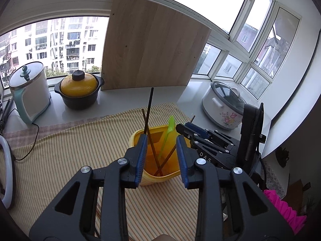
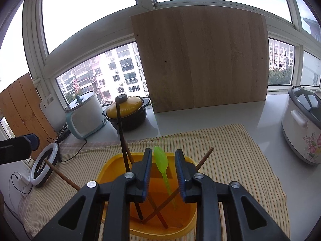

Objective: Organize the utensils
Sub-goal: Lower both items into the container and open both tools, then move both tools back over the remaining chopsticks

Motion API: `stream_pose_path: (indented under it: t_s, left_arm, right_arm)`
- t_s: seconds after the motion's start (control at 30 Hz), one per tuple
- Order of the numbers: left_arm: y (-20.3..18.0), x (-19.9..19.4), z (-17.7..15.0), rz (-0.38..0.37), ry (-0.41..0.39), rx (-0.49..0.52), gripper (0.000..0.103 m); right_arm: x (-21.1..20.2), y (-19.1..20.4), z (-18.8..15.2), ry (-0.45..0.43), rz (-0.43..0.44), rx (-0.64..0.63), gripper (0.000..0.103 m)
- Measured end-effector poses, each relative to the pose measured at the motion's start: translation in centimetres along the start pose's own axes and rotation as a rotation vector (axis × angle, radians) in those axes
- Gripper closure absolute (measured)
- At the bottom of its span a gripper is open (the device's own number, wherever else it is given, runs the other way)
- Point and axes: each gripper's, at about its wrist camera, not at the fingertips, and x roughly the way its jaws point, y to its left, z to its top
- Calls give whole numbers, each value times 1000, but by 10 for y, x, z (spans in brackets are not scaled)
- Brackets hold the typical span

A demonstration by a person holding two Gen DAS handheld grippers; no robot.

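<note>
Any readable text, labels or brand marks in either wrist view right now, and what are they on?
"DAS": white letters on the black body of the right gripper, seen in the left wrist view; possibly cut off by the left gripper's finger.
Nothing else is readable; the white flowered cooker carries only a floral print.

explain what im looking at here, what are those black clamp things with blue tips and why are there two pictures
Those are two hand-held grippers, each carried by a person, with a fisheye camera looking along its fingers. One picture comes from the left gripper, the other from the right gripper. Both hover over a yellow container standing on a striped cloth. Inside stand brown and dark chopsticks and a green plastic spoon. Both grippers' jaws are open and hold nothing. Behind, on the counter, are a yellow-lidded pot, two cookers and a wooden board.
</note>
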Motion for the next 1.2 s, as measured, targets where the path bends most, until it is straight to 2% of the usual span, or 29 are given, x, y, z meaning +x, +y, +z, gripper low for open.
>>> stream_pose_path:
  t_s: [0.27, 0.47, 0.6, 0.67, 0.9, 1.07, 1.2]
  left_arm:
    - [14, -30, -16, 33, -38, 13, 75]
    - [52, -44, -47, 141, -4, -2, 75]
    - [81, -42, -76, 210, 65, -26, 75]
    - [93, -38, -92, 244, 109, -37, 75]
    - [119, -13, -147, 378, 259, -45, 75]
    - [130, 1, -172, 378, 322, -99, 75]
    - [133, 11, -187, 373, 377, -112, 72]
  right_arm:
    - [-28, 9, -7, -21, 40, -3, 73]
    - [-48, 29, -19, 2, 98, -41, 69]
    - [-55, 50, -34, 32, 136, -98, 47]
    - [-55, 64, -46, 65, 157, -133, 44]
    - [-38, 101, -94, 218, 215, -223, 37]
    - [-15, 121, -126, 310, 202, -297, 37]
    - [2, 125, -139, 364, 199, -301, 37]
